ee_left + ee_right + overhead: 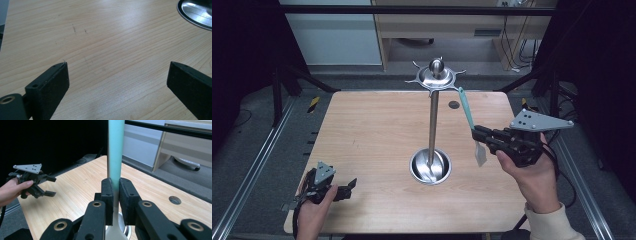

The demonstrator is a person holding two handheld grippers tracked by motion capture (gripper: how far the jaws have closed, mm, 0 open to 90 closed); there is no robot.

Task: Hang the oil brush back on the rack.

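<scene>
While the table [362, 130] lies bare under the left gripper [348, 189], whose jaws are spread with nothing between them, the stand [432, 120] rises from its round base just left of the right gripper [479, 136]. Those jaws clamp a spatula [469, 120], teal handle above the fingers [107, 195], white blade below.

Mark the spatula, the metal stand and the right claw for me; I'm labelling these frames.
spatula [467, 107], high view, on its teal handle.
metal stand [433, 125], high view, on its upright pole.
right claw [115, 195], right gripper view, between its tips, shut on the spatula.
</scene>
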